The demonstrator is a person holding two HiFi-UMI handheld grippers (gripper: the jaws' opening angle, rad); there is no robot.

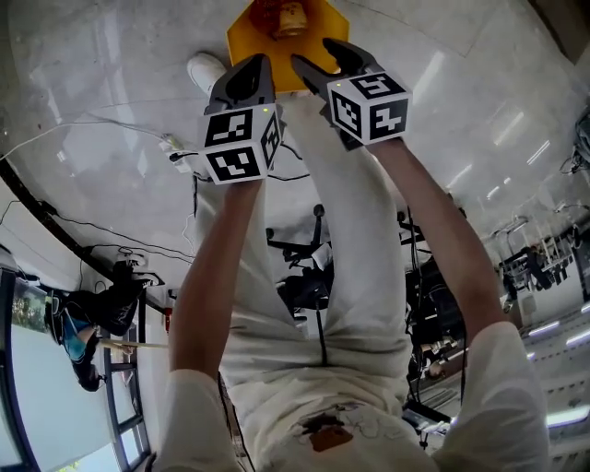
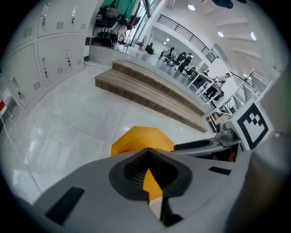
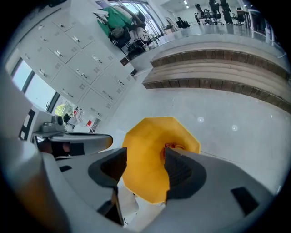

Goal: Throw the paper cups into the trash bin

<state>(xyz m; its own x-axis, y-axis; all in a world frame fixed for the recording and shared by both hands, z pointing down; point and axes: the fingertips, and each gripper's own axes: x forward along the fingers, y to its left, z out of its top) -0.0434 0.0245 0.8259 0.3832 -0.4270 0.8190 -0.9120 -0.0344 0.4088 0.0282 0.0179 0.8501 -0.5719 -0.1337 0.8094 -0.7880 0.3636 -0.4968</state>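
A yellow octagonal trash bin (image 1: 241, 37) stands on the floor at the top of the head view. Inside it lies a red-and-white paper cup (image 1: 288, 17). Both grippers hover just above its near rim, pointing steeply down. My left gripper (image 1: 261, 60) is shut with nothing in it; in the left gripper view its tips (image 2: 146, 152) meet over the bin (image 2: 136, 139). My right gripper (image 1: 313, 55) is open and empty. In the right gripper view its jaws (image 3: 145, 154) frame the bin (image 3: 154, 132), and the cup (image 3: 175, 147) peeks out beside the right pad.
The person's legs and a white shoe (image 1: 205, 69) are right beside the bin. Cables and a power strip (image 1: 175, 152) lie on the glossy floor to the left. Wooden steps (image 2: 154, 95) and grey lockers (image 2: 50, 54) stand farther off.
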